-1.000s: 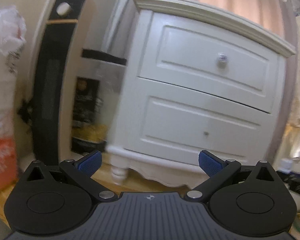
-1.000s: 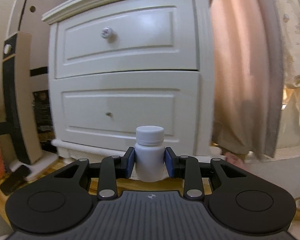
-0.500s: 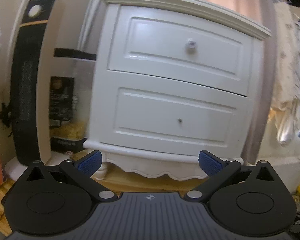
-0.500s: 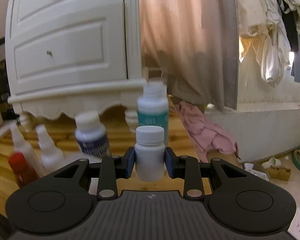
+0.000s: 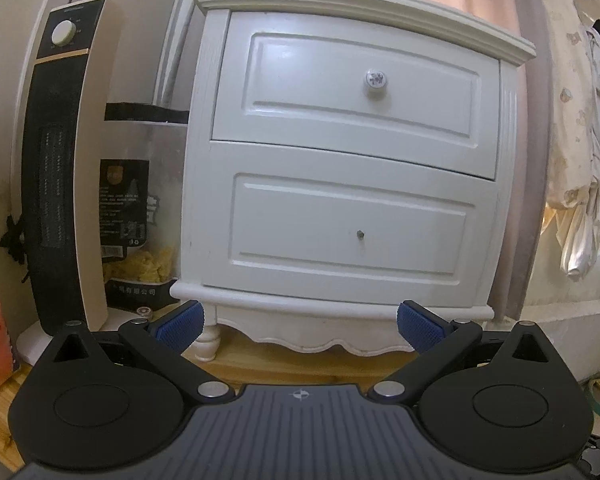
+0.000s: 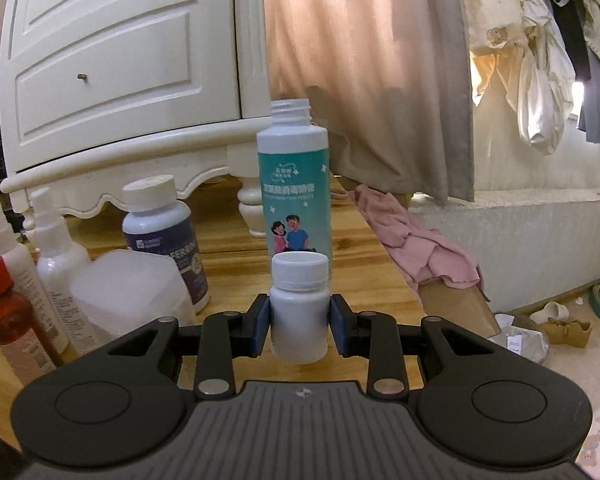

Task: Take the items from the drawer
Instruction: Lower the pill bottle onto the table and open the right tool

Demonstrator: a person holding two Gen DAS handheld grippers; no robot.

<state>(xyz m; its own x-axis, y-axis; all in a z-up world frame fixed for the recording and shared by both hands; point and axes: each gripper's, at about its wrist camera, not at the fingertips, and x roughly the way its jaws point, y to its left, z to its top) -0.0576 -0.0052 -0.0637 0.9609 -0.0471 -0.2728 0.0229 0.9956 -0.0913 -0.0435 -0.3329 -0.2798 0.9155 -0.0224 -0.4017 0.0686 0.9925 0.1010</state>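
change: right hand-held gripper [image 6: 300,322] has dropped from drawer height to the wooden floor [image 6: 236,244], clamped on small white pill bottle [image 6: 299,312]
meaning: item out, likely about to be set down by the others
left hand-held gripper [image 5: 298,322]: pads apart, empty, facing nightstand [image 5: 352,168]
drawers: 2, both closed; knob [image 5: 376,79] on the upper one only
bottles on floor: 6 – teal uncapped [image 6: 295,192], navy-label [image 6: 164,236], clear jug [image 6: 128,296], 2 white sprays, red

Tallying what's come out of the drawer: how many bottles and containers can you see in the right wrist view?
7: small white bottle in the right gripper; uncapped teal bottle behind; navy-label bottle, translucent jug, two spray bottles, red bottle left. More may be hidden.
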